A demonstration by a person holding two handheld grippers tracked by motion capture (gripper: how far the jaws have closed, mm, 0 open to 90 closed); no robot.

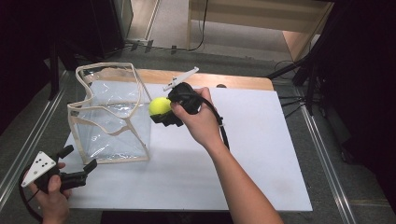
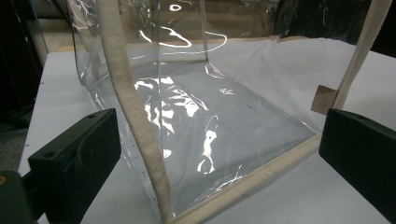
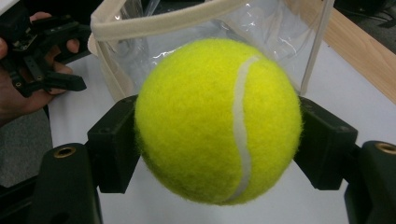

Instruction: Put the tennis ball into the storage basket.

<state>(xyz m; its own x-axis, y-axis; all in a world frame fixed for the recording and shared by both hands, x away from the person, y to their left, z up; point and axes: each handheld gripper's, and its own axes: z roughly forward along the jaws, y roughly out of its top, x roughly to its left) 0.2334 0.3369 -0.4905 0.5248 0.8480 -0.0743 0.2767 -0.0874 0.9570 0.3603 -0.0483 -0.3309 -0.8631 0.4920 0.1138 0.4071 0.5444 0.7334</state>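
A yellow-green tennis ball (image 1: 160, 106) (image 3: 217, 121) hangs above the white board, and my right gripper (image 1: 163, 113) (image 3: 217, 140) is shut on it, one black pad pressing each side. The ball is just to the right of a clear plastic bag (image 1: 109, 112) with beige trim, which stands upright with its top open. In the right gripper view the bag (image 3: 201, 28) rises right behind the ball. My left gripper (image 1: 78, 159) (image 2: 217, 158) rests low at the front left, open wide, with the bag's (image 2: 187, 107) lower front corner just ahead of its jaws.
The white board (image 1: 243, 154) covers most of the table. A wooden edge (image 1: 233, 81) runs along the back. Metal rails (image 1: 322, 149) flank both sides, and cables and dark stands (image 1: 303, 74) sit at the back right. A hand holds the left gripper (image 3: 37, 51).
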